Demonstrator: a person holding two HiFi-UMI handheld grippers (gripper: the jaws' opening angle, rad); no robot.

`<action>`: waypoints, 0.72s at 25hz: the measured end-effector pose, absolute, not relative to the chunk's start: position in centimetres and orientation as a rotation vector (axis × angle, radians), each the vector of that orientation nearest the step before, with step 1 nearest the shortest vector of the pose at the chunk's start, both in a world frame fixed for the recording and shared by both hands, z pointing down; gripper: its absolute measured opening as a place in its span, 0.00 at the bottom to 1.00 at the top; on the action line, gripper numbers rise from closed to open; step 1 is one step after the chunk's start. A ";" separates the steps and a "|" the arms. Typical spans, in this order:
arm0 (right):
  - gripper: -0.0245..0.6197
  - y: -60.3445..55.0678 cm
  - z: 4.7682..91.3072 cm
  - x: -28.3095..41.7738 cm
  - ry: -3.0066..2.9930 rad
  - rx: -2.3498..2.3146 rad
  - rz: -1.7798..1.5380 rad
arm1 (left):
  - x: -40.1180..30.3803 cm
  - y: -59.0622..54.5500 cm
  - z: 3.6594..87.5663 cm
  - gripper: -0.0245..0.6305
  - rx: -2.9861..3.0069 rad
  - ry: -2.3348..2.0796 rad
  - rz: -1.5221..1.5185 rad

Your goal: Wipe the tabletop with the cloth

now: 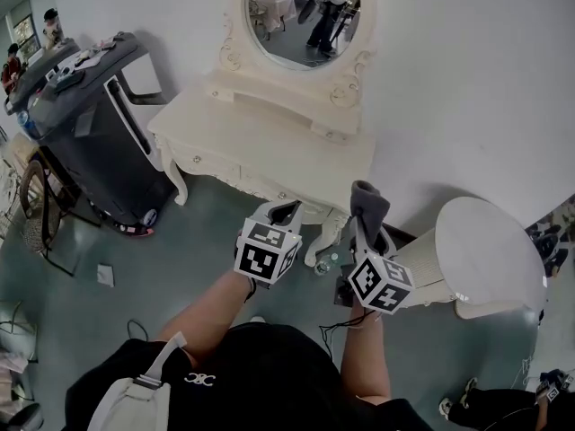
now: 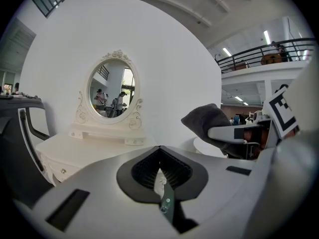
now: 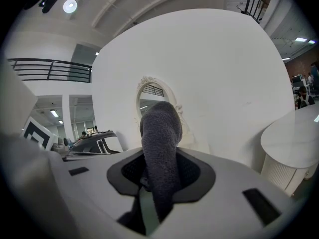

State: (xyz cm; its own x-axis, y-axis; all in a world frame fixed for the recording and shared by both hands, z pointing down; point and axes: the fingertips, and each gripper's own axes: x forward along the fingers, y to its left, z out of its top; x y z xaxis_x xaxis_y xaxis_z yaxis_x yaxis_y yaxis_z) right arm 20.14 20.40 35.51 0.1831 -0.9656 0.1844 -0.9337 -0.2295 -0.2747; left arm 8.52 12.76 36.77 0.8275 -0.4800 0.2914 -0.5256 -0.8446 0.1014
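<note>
The right hand-held gripper (image 3: 158, 185) is clamped on the grey cloth (image 3: 160, 133), which sticks straight up. The left hand-held gripper (image 2: 160, 177) is pinched together, holding nothing. The white tabletop (image 1: 269, 131) lies just past them, far and slightly left.

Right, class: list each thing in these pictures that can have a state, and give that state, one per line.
Left gripper: shut, empty.
Right gripper: shut on the cloth.
Cloth: standing upright, clear of the tabletop.
Dressing table: drawers shut, not touched by either gripper.
Mirror: upright.
</note>
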 end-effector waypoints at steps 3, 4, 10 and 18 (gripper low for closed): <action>0.23 19.3 36.1 19.9 1.872 -2.350 -0.508 | 8.8 11.7 37.5 0.04 2.823 -0.750 0.387; 0.23 19.0 36.4 19.8 1.869 -2.357 -0.515 | 8.9 11.5 37.8 0.04 2.821 -0.738 0.392; 0.23 17.9 37.5 20.3 1.853 -2.395 -0.559 | 9.0 10.1 38.7 0.04 2.796 -0.704 0.398; 0.23 14.7 38.5 20.0 1.908 -2.370 -0.609 | 8.8 7.8 40.0 0.04 2.754 -0.730 0.428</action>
State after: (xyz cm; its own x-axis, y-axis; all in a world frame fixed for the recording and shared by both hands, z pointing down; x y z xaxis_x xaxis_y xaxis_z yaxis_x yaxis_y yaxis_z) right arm 19.98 14.70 38.48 0.1670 -0.9465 0.2762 -0.9314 -0.2433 -0.2708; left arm 8.78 7.77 40.03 0.8306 -0.4378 0.3441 -0.5142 -0.8402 0.1721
